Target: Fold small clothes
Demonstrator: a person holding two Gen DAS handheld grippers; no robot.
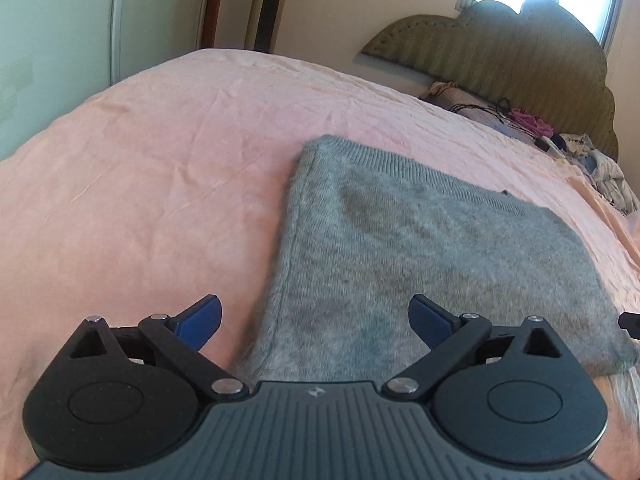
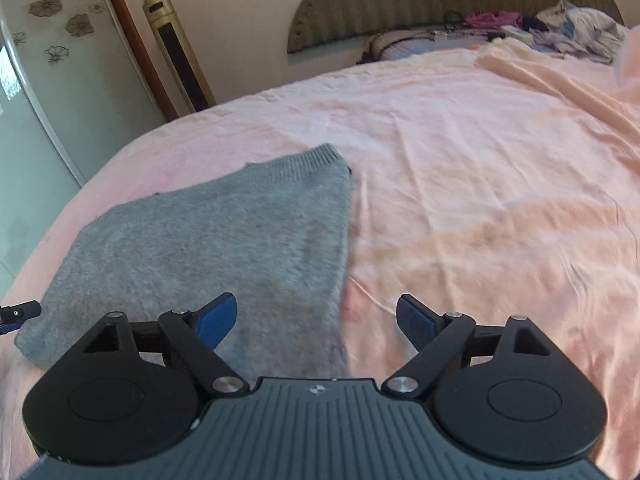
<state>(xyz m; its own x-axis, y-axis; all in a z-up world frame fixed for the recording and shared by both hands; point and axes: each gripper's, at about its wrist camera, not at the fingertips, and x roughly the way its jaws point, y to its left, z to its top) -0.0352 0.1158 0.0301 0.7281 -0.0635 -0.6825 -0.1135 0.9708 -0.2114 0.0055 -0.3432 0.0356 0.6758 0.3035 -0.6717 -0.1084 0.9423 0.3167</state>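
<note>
A folded grey sweater (image 1: 420,248) lies flat on a pink bedsheet (image 1: 160,160), centre-right in the left view and lower left in the right view. The left gripper (image 1: 316,320) and right gripper (image 2: 316,318) hover over its near edge, jaws spread wide, holding nothing.

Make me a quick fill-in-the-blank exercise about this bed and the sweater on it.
1. The folded sweater is ____ in colour.
2. It lies on a ____ bedsheet.
3. The jaws of the left hand-held gripper stand ____.
4. The right hand-held gripper holds ____.

Missing words: grey; pink; open; nothing
</note>
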